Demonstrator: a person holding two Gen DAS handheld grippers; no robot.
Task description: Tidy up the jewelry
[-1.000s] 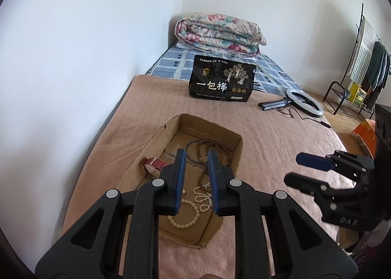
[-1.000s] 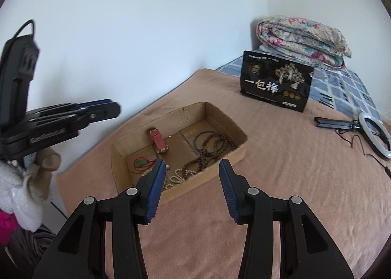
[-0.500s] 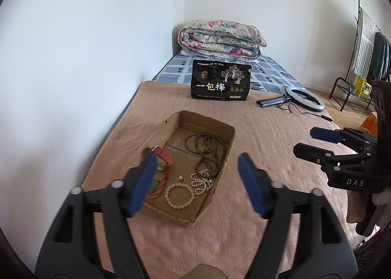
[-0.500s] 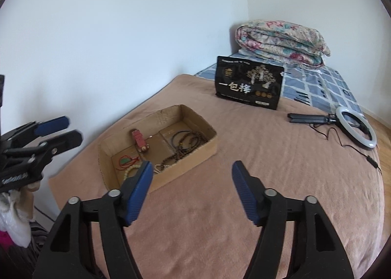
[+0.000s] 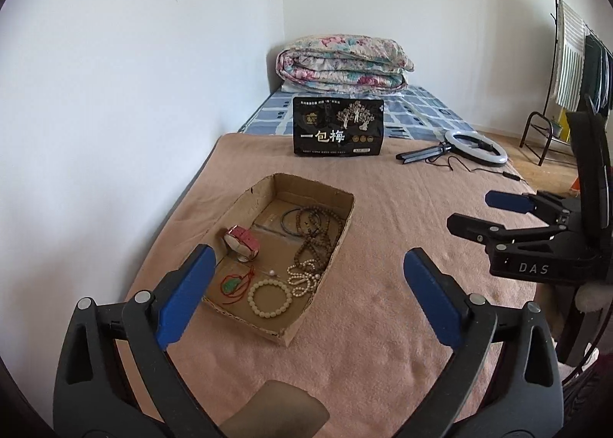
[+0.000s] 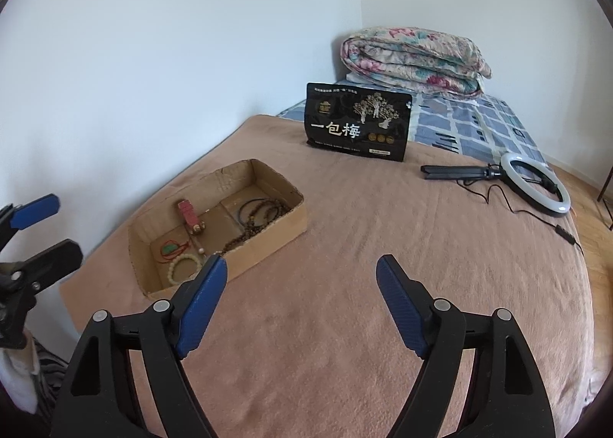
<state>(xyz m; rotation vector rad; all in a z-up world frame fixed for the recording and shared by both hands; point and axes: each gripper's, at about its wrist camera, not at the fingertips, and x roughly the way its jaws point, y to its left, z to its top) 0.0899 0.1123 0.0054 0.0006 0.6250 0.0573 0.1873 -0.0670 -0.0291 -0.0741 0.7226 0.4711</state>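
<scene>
An open cardboard box (image 5: 338, 224) (image 6: 268, 244) lies on the pink blanket. It holds a cream bead bracelet (image 5: 269, 299), a pearl strand (image 5: 304, 278), brown bead necklaces (image 5: 318, 231), a dark bangle (image 5: 286, 222), a pink watch (image 5: 242, 242) and a green pendant on red cord (image 5: 231, 285). My left gripper (image 5: 308, 252) hovers short of the box's near end, its jaws opening wide with nothing between them. My right gripper (image 6: 302, 261) hangs over bare blanket to the right of the box, its jaws also opening and empty.
A black printed pouch (image 5: 338, 126) stands behind the box. A ring light on a folded stand (image 5: 475, 146) lies with its cable at the right. A folded floral quilt (image 5: 341, 68) sits at the head of the bed. The white wall runs along the left, and a clothes rack (image 5: 574, 66) stands far right.
Both grippers have spread their jaws much wider. Both have drawn back from the box, so it looks smaller and sits further ahead. The left one was nearly shut right over the jewelry.
</scene>
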